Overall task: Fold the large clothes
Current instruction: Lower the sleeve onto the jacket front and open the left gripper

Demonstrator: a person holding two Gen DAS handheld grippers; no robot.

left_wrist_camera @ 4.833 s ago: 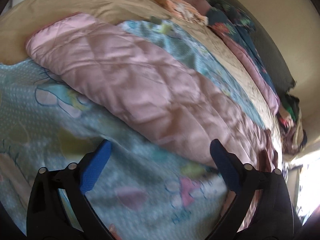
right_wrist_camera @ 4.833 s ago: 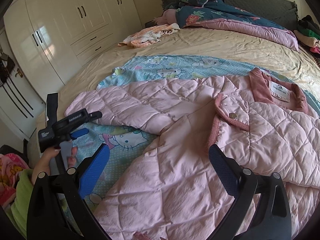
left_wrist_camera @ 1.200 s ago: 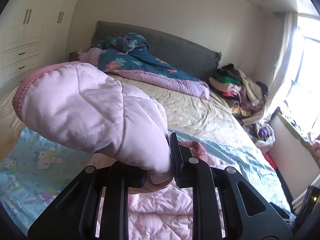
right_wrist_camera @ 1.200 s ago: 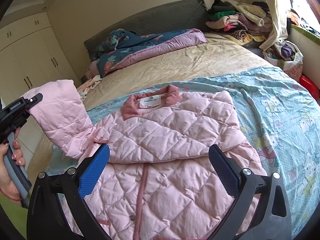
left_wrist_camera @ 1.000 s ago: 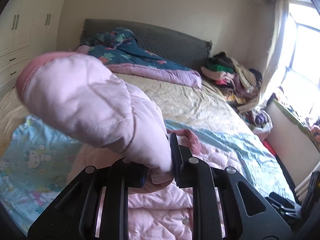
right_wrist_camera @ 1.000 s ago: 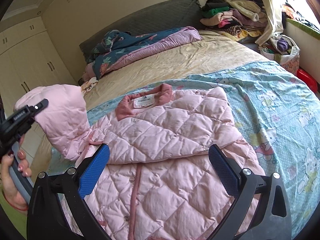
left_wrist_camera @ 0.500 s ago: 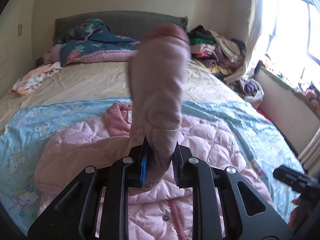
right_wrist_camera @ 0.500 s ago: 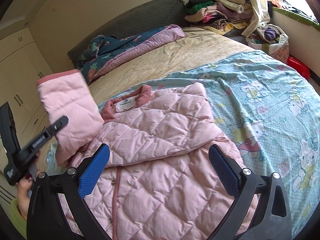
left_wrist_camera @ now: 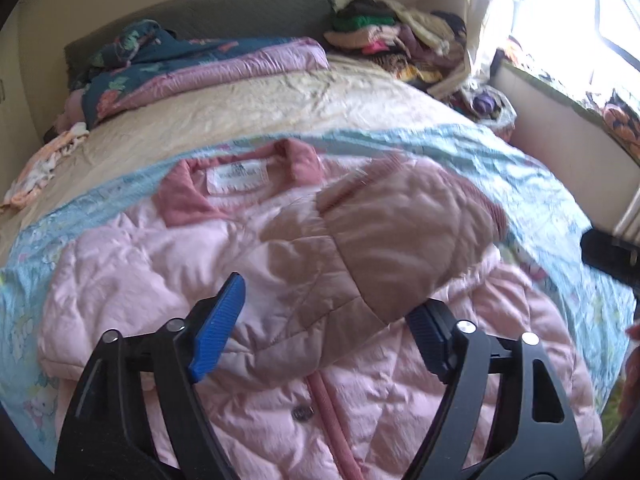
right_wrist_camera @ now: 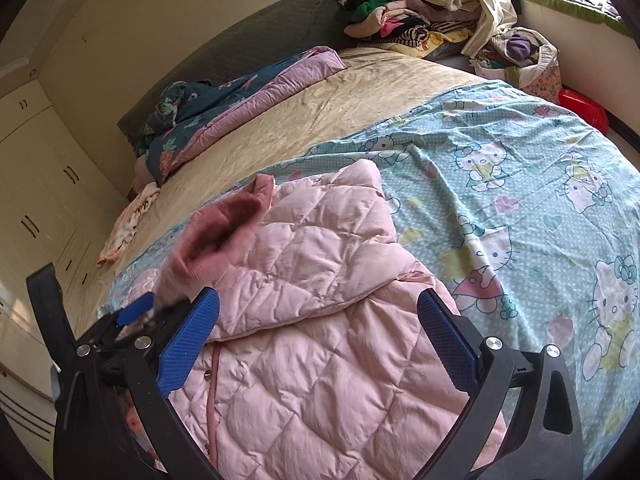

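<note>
A pink quilted jacket lies face up on a light blue cartoon-print sheet on the bed. Its collar and white label point toward the headboard. One sleeve lies folded across the chest. My left gripper is open just above that sleeve and holds nothing. My right gripper is open and empty over the jacket's lower body. The left gripper also shows in the right wrist view, at the jacket's left side.
A beige bedspread covers the far half of the bed, with a dark floral and lilac quilt by the headboard. A heap of clothes sits at the back right. A red object and white wardrobes flank the bed.
My left gripper carried the sleeve across the jacket, opened and let it go; the sleeve now lies flat on the chest. My right gripper stayed open and drifted slightly.
</note>
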